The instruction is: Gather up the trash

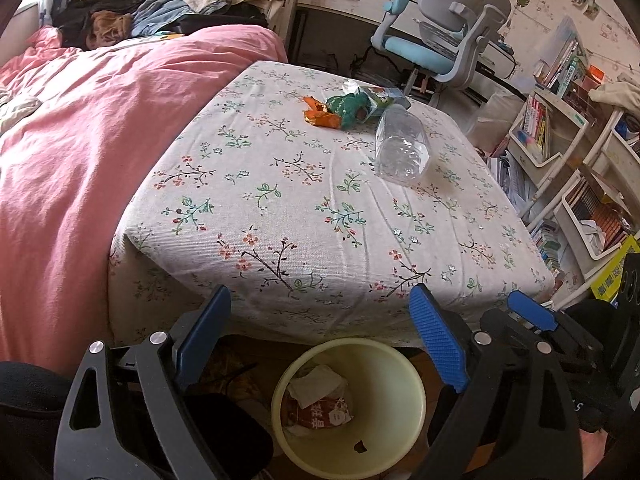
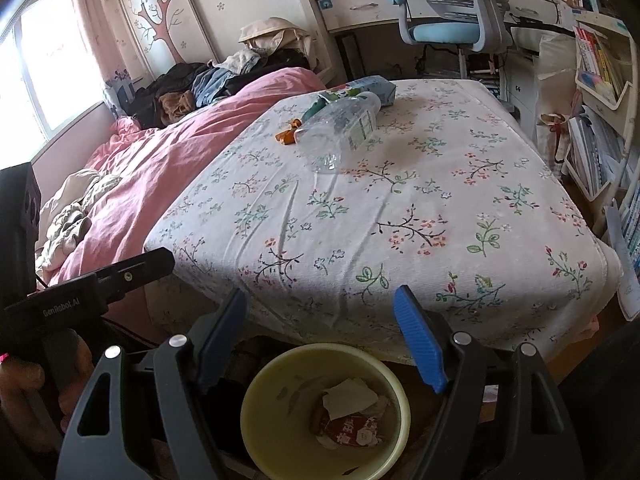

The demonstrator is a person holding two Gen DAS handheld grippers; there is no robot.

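Both your left gripper (image 1: 322, 336) and right gripper (image 2: 320, 334) have wide-open, empty fingers; squeeze the bottle (image 1: 401, 146) crooked and it may roll off the bed (image 1: 320, 216).

Clear plastic bottle (image 1: 402, 148) on its side, orange wrapper (image 1: 320, 114) and green wrapper (image 1: 348, 108) well ahead of jaws; yellow bin (image 1: 348, 408) below them, paper and red packet inside.
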